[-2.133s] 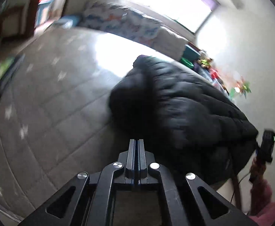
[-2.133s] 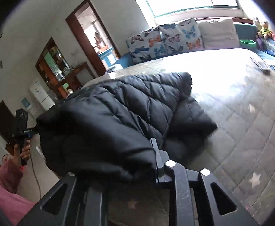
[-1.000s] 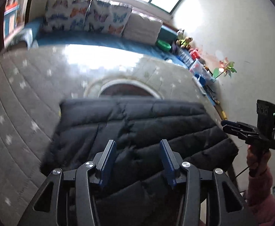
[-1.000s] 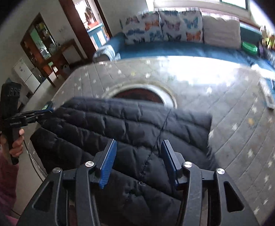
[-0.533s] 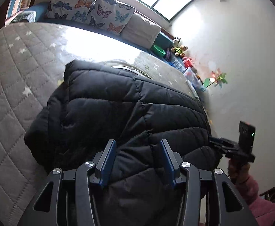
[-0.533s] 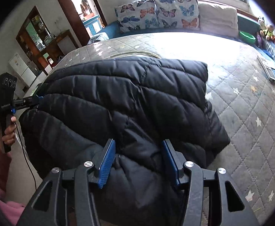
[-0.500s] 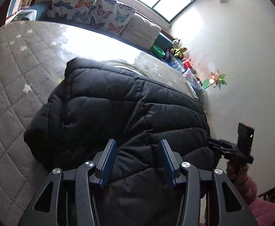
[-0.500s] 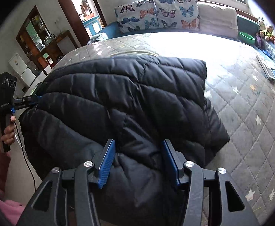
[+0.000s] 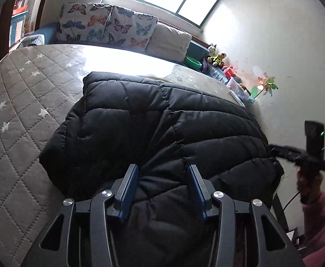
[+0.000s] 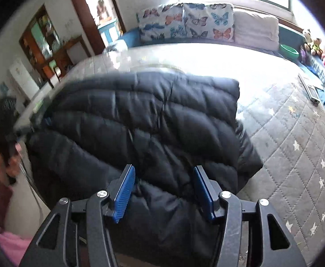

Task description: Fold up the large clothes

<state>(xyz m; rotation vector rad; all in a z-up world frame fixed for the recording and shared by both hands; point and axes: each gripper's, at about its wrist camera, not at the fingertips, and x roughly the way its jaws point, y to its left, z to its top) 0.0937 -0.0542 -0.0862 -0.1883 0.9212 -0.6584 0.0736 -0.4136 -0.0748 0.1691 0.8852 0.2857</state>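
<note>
A black puffer jacket (image 9: pixel 162 115) lies folded on the grey quilted mattress (image 9: pixel 18 111). My left gripper (image 9: pixel 162 166) hovers at the jacket's near edge, blue pads apart, with puffy fabric bulging up between them. My right gripper (image 10: pixel 164 168) is over the same jacket (image 10: pixel 151 115) nearer its other end. Its jaws are opening, fabric sits between the pads, and they do not pinch it. From the left wrist view, the right gripper (image 9: pixel 273 150) shows at the jacket's right edge, held by a hand in a pink sleeve (image 9: pixel 318 209).
Butterfly pillows (image 9: pixel 104 29) and a beige cushion (image 9: pixel 169 42) line the far side under the window. Toys (image 9: pixel 218 55) and a green bowl (image 9: pixel 192 62) sit by the right wall. A flat remote-like device (image 10: pixel 312 93) lies on the mattress (image 10: pixel 295 144). Cabinets (image 10: pixel 47 51) stand at left.
Both grippers have sunk toward the jacket, which now fills more of each view. The left jaws, shut two seconds ago, stand apart. The right jaws have widened a little.
</note>
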